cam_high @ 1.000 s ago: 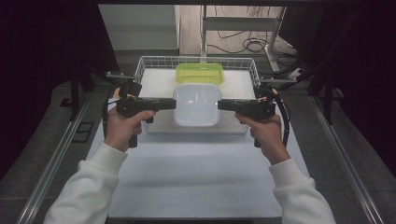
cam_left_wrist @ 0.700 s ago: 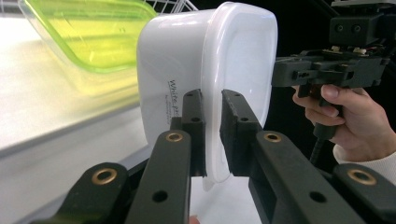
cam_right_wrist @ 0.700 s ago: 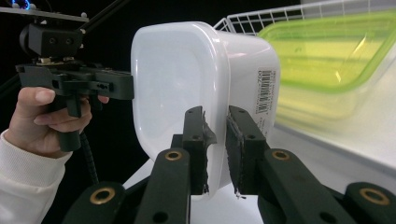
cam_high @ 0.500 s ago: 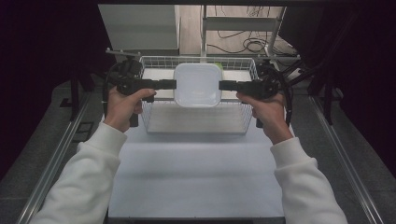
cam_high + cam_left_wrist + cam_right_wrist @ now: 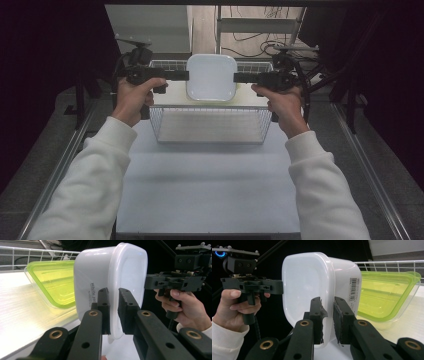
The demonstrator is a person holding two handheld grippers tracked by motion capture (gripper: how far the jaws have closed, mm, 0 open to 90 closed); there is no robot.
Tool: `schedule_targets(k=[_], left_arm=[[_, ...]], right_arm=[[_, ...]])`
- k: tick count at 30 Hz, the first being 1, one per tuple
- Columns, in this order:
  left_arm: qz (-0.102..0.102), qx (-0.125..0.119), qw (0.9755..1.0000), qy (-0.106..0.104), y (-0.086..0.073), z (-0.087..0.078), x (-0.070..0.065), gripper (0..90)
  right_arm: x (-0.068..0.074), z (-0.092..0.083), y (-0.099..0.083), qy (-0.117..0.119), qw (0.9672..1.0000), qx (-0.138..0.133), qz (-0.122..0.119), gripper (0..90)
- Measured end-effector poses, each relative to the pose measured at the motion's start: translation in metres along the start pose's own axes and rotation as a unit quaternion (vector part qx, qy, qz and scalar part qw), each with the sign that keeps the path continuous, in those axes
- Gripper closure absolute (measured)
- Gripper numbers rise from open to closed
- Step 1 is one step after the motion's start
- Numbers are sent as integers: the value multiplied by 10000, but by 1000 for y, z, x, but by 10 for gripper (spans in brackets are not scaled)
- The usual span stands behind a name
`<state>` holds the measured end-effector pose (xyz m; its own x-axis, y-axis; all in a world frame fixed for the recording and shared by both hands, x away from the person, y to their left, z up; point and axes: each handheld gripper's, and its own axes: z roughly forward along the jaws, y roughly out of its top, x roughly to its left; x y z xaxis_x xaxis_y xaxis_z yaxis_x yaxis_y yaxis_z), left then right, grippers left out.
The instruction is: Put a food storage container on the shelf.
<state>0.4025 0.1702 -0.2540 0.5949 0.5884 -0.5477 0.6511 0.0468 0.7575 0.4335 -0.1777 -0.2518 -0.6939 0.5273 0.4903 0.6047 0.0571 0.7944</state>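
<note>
A white plastic box [image 5: 211, 77] hangs in the air over the far half of a wire basket [image 5: 210, 107]. My left gripper [image 5: 186, 75] is shut on its left rim and my right gripper [image 5: 236, 77] on its right rim. In the left gripper view the jaws of that gripper [image 5: 113, 291] pinch the box's [image 5: 110, 277] lip. The right gripper view shows its gripper [image 5: 327, 301] clamped on the opposite lip of the box [image 5: 312, 285]. A green-lidded clear box [image 5: 53, 282] [image 5: 384, 295] lies behind and below, inside the basket.
The basket stands at the far end of a white table [image 5: 210, 175], with wire walls rising around the green box. Dark frames and cables stand to both sides and behind. Both forearms in white sleeves reach in from below.
Both grippers have lifted the white box together, up and away from me, out of the basket's middle until it covers the green box in the high view.
</note>
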Motion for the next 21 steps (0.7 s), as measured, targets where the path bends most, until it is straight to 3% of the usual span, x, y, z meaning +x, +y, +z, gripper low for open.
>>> schedule_targets(k=[10, 21], left_arm=[[-29, -70, 10000, 0, 17, 7, 7, 805], [-236, -33, 9997, -2, 28, 27, 21, 805]], right_arm=[[-5, 3, 18, -81, 10000, 8, 18, 776], [-27, 11, 30, -263, 9993, 65, 260, 773]])
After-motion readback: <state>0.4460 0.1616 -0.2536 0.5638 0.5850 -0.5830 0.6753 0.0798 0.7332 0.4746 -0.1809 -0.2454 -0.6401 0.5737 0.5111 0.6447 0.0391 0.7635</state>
